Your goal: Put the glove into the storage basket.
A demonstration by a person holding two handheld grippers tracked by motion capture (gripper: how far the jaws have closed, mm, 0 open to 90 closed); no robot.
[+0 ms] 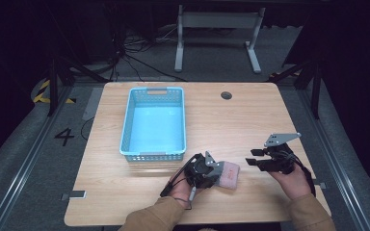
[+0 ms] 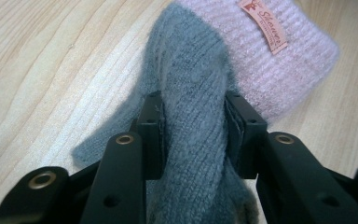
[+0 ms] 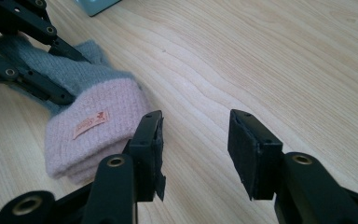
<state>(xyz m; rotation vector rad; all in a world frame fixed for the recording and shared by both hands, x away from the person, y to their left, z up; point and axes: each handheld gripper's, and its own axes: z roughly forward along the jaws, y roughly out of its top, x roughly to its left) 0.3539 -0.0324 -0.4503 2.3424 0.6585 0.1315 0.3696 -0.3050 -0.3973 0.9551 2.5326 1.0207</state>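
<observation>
- a blue basket (image 1: pixel 153 123) stands on the left half of the wooden table (image 1: pixel 250 120), toward the far side; its handle slot faces away from the person.
- just right of the basket's near corner, the left gripper (image 1: pixel 211 169) lies low over the table, held in the person's left hand (image 1: pixel 182 188), with a cable trailing back toward the sleeve.
- in the left gripper view its jaws are pinched on the grey part of a knitted sock (image 2: pixel 193 121), the wool bulging up between the two pads (image 2: pixel 151 135).
- the sock is grey at one end and pink at the cuff, with a small orange label (image 2: pixel 263 25) sewn on the pink part; it lies flat on the table near the front edge, pink end pointing right (image 1: pixel 230 174).
- the right gripper (image 1: pixel 254 158) is held above the table, near the sock's right, apart from it.
- in the right gripper view its jaws are spread wide with bare table between them; the sock (image 3: pixel 93 126) lies just past the left jaw.
</observation>
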